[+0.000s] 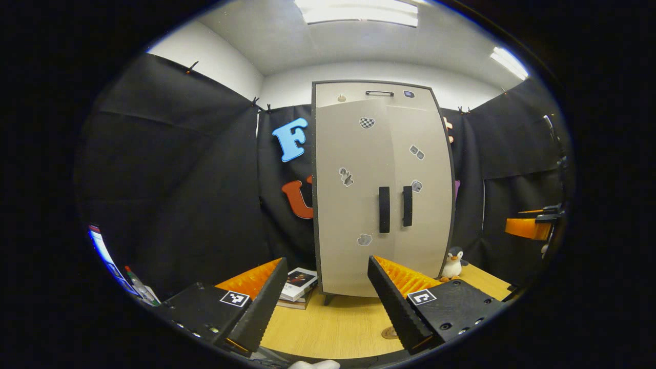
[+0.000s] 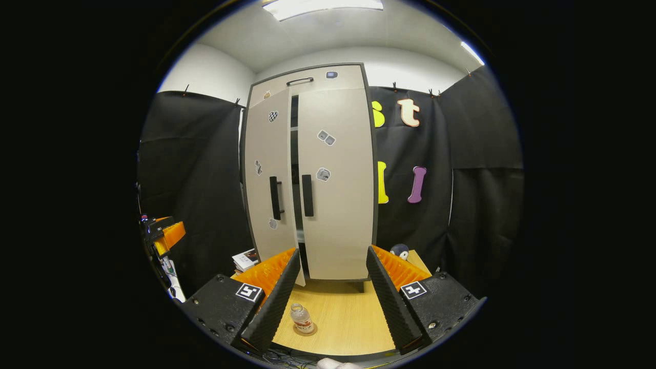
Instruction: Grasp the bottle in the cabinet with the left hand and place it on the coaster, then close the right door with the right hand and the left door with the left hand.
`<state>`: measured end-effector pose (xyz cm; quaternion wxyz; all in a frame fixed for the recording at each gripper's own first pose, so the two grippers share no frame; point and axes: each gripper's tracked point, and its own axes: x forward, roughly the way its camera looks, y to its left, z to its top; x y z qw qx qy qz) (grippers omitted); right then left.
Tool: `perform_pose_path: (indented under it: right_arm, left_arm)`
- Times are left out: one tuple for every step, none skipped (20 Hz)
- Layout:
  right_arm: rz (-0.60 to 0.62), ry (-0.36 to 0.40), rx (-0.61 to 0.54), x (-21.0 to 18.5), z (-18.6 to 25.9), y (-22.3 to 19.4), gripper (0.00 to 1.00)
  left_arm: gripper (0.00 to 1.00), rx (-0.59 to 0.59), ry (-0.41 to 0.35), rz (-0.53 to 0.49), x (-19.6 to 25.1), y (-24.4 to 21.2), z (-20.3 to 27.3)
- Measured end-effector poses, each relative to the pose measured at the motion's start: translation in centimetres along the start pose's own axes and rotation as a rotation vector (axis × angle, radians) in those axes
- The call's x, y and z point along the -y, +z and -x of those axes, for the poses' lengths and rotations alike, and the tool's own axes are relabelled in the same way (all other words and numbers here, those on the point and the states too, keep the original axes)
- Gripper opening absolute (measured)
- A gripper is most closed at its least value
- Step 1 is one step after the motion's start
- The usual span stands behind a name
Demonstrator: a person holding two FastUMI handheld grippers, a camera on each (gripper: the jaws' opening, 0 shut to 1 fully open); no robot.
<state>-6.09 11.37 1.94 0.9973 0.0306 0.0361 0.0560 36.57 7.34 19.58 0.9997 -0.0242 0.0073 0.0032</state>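
Standing upright on the coaster (image 2: pixel 305 329) between the right gripper's (image 2: pixel 332 297) spread fingers, the clear bottle (image 2: pixel 302 318) touches neither; the left gripper (image 1: pixel 325 302) also gapes, holding nothing.

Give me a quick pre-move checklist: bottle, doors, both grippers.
1. Bottle upright on coaster: ok.
2. Right door closed: ok, looks flush with the cabinet frame.
3. Left door closed: not ok, a dark gap remains between the two doors in the right gripper view.
4. Left gripper open and empty: ok.
5. Right gripper open and empty: ok.
6. Left door handle unobstructed: ok.
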Motion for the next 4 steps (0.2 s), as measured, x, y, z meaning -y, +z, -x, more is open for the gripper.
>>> perform_pose_path:
  right_arm:
    - [-0.003, -0.004, 0.002, 0.23, 0.13, 0.03, 0.81]
    - [-0.006, -0.011, 0.005, 0.49, 0.10, 0.17, 0.81]
    - [-0.008, -0.014, 0.008, 0.71, 0.09, 0.20, 0.81]
    - [-0.009, -0.015, 0.008, 0.84, 0.07, 0.26, 0.81]
  left_arm:
    - [0.96, 0.002, -0.003, -0.001, 0.18, 0.05, -0.11]
    - [0.96, 0.005, -0.007, -0.002, 0.35, 0.17, -0.15]
    - [0.95, 0.008, -0.009, -0.005, 0.48, 0.27, -0.17]
    - [0.96, 0.008, -0.011, -0.007, 0.60, 0.29, -0.31]
